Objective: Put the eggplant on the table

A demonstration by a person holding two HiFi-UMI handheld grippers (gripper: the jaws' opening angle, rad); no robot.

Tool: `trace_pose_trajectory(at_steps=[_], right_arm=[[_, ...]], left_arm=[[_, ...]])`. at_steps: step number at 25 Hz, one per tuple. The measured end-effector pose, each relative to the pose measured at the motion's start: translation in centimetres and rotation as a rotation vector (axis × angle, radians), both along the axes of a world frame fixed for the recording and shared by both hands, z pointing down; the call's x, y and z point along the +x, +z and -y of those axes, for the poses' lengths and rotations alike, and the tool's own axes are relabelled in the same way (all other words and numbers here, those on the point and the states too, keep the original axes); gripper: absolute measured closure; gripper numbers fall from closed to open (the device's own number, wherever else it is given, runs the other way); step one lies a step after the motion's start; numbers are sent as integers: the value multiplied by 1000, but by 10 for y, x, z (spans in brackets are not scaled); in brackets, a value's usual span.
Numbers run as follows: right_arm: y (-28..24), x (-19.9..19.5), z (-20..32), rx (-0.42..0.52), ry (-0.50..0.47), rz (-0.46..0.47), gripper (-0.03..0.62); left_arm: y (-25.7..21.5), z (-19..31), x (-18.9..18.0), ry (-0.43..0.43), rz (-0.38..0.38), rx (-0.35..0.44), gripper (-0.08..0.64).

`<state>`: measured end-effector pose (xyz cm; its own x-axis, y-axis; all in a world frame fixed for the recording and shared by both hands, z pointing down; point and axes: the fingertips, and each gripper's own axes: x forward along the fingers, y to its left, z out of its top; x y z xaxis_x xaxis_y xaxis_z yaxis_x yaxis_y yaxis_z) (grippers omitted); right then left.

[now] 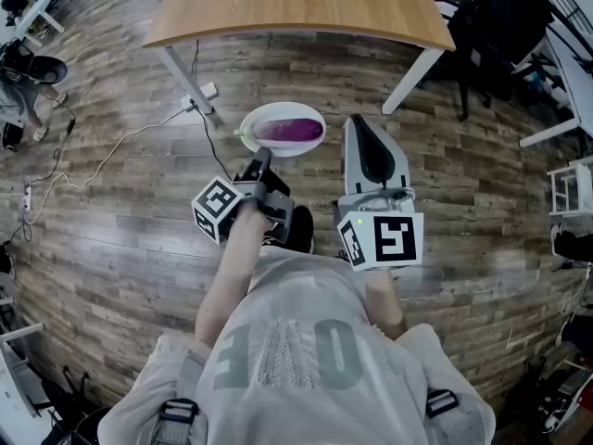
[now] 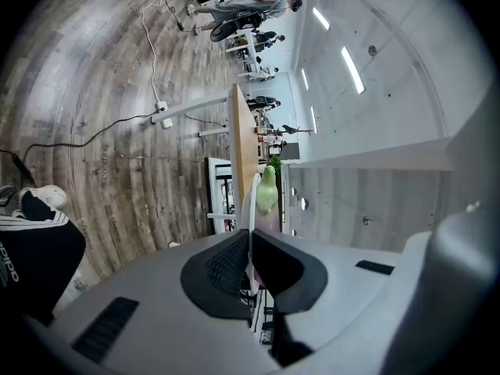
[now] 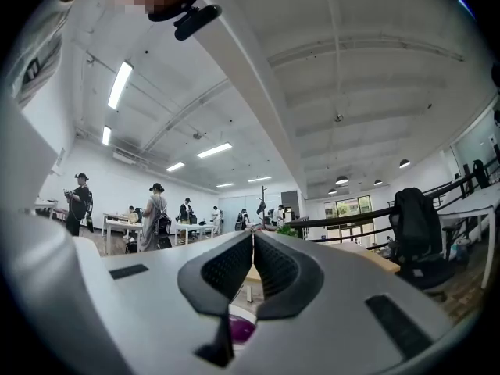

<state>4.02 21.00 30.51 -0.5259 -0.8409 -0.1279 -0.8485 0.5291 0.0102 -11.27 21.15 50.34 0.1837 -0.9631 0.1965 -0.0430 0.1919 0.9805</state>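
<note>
Just ahead of left tool [image 1: 262, 163], eggplant [image 1: 289, 130] on plate [image 1: 278, 109], rim clamped, right tool [image 3: 252, 239] closed, empty.

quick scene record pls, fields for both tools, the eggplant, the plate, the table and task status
left tool: shut on the rim of the white round plate
right tool: shut, nothing between its jaws, beside the plate
purple eggplant: lying on the plate
plate: carried over the wood-plank floor, short of the table
light wooden table: ahead, on white legs
status: eggplant not yet on the table
</note>
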Motion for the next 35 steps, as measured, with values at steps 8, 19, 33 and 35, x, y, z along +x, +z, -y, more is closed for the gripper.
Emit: trace_pose_trajectory(at_steps=[8,19,33,35], right_arm=[[12,36,21,-46,34,46,574],[11,57,53,-37,54,87,574],[5,50,145,-42,60,126,574],[5,49,171,-40,70,112,574]], left_arm=[[2,29,16,13,2,0,541],[-14,75,5,-18,33,36,541],[-21,167,-7,-5,21,38,541],[-24,190,-11,-8,13,42,541]])
